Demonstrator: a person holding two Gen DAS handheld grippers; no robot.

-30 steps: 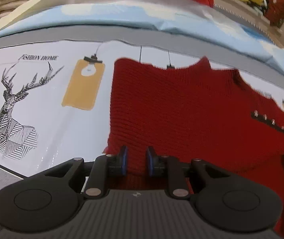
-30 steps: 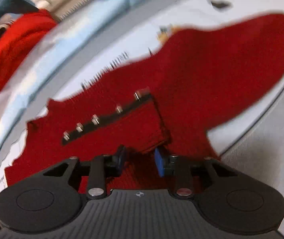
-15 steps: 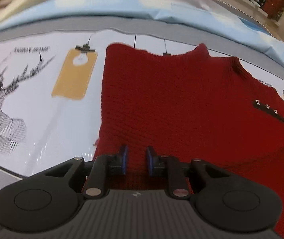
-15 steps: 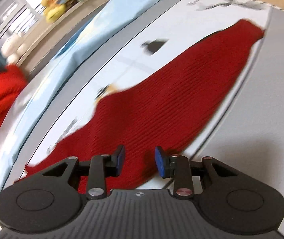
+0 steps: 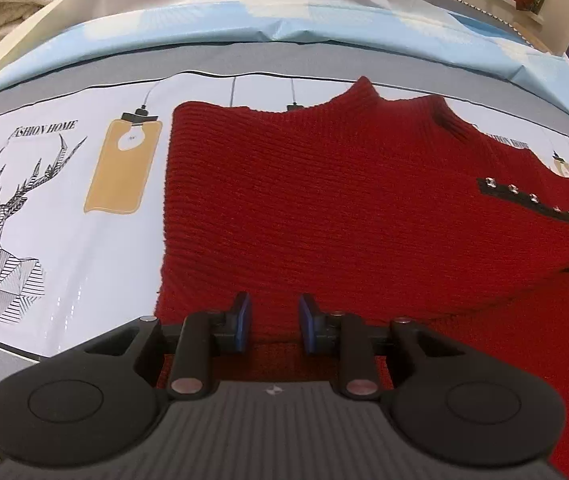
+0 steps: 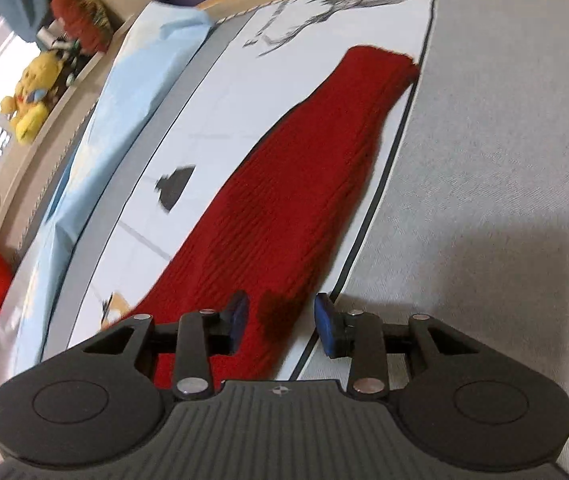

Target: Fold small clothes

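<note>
You're lining up the sleeve (image 6: 296,200) fold: right gripper (image 6: 280,326) and left gripper (image 5: 274,322) jaws just opening, part-open, gripping nothing; next, pinch the sleeve.

Left tongs (image 5: 273,322) tilt steeply down, jaws just opening, slightly apart. Right tongs (image 6: 280,322) gape wider, also opening.

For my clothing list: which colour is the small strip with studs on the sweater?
Black, with silvery studs, on the red sweater; the left wrist view shows it best.
</note>
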